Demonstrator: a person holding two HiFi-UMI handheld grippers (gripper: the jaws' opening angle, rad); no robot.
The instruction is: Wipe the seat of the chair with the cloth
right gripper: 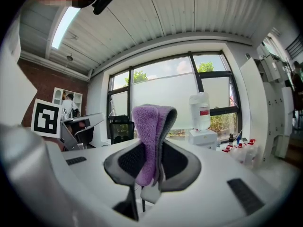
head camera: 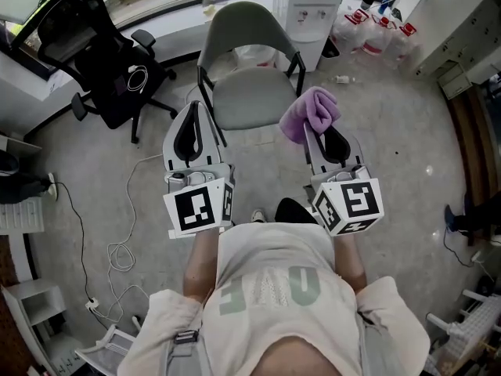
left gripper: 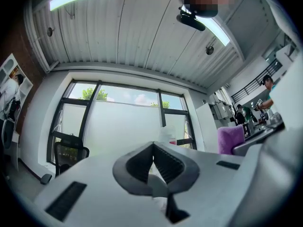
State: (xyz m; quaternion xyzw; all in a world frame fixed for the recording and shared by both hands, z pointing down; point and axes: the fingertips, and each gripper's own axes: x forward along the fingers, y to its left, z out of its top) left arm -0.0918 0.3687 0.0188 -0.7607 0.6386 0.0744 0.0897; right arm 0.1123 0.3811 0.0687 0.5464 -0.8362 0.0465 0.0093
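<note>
The grey-green chair (head camera: 249, 61) stands just ahead of me, and its seat (head camera: 247, 99) is bare. In the head view my right gripper (head camera: 315, 129) is shut on a purple cloth (head camera: 311, 113), held in the air off the seat's right front corner. The right gripper view shows the cloth (right gripper: 150, 136) pinched upright between the jaws of that gripper (right gripper: 152, 161). My left gripper (head camera: 193, 116) hovers at the seat's left front corner. Its jaws (left gripper: 153, 151) meet with nothing between them. The cloth (left gripper: 230, 139) also shows at the right of the left gripper view.
A black office chair (head camera: 102, 52) stands at the back left. A white water dispenser (head camera: 308, 9) and several water bottles (head camera: 369, 28) are behind the chair at the right. Cables (head camera: 124, 251) trail over the grey floor on the left.
</note>
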